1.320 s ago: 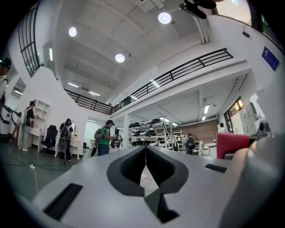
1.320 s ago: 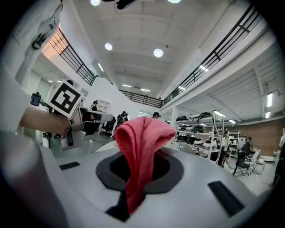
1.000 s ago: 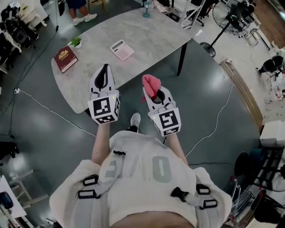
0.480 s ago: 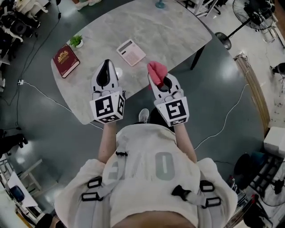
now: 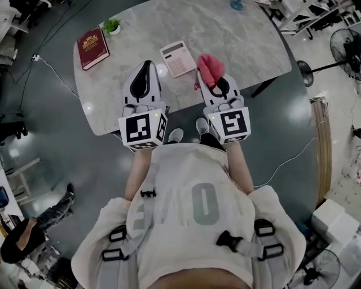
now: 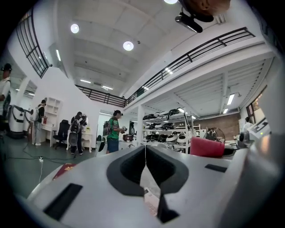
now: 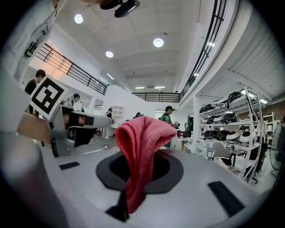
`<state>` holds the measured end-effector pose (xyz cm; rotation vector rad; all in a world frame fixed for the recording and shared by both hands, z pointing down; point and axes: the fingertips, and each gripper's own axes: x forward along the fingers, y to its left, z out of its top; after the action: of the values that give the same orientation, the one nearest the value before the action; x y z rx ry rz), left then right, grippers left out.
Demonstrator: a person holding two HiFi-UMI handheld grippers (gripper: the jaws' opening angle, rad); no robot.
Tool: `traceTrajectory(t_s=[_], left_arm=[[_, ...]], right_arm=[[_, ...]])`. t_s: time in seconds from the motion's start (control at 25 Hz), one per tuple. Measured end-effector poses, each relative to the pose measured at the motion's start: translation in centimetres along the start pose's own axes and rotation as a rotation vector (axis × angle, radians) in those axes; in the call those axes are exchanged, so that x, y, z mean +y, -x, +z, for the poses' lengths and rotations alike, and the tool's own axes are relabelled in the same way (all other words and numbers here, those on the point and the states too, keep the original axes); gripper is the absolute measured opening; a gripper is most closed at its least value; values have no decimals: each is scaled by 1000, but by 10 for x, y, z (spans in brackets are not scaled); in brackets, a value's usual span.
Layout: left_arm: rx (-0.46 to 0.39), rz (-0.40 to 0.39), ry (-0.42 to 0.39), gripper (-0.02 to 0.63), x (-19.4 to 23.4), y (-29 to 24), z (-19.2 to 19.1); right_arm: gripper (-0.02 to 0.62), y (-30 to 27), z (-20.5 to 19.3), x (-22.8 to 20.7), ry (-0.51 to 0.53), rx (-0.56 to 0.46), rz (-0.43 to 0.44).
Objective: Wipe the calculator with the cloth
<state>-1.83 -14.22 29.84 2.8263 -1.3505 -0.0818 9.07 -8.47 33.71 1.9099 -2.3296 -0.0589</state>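
A pink calculator (image 5: 178,58) lies on the grey marble table (image 5: 242,39), between my two grippers' tips. My left gripper (image 5: 147,66) hangs over the table's near part, just left of the calculator, jaws shut with nothing in them; in the left gripper view its jaws (image 6: 145,148) meet edge to edge. On the calculator's right my right gripper (image 5: 216,78) is shut on a red cloth (image 5: 211,68), which bunches up above its jaws (image 7: 139,138). The cloth (image 6: 206,147) also shows from the left gripper view.
A dark red book (image 5: 93,47) and a small potted plant (image 5: 112,25) sit at the table's left end. A blue glass (image 5: 237,5) stands at the far edge. A white cable (image 5: 53,72) runs over the floor. People stand in the background (image 6: 113,132).
Both grippers have come forward over the table's near edge and now flank the calculator. The red cloth stayed in the right gripper.
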Motion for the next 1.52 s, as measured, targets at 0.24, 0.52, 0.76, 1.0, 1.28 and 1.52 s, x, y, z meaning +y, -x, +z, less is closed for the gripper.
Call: traceTrajectory(t_s=[0.24,0.52,0.76,1.0,1.28,1.52], left_arm=[[-3,102,25,23,-9,-10,-2],[-21,199,38,23,-20,-26,2],[-41,208,187,164,-45,-28,14],[42,205,223,345,-25,-39,-6],[137,218,269,370,1,-52,-38],[250,303,300,368,31,-62,-81]], right_arm=[[57,-9,4,-30,28,-13,91],[57,-3,0,-56,12,-45,167],[58,11,-6,-84,-20,-45,242],[58,-8,-12,-84,-44,-39,271],[58,-33,-6,-78,-12,-30,317],[58,-58,-7,-73,5,-9,346]])
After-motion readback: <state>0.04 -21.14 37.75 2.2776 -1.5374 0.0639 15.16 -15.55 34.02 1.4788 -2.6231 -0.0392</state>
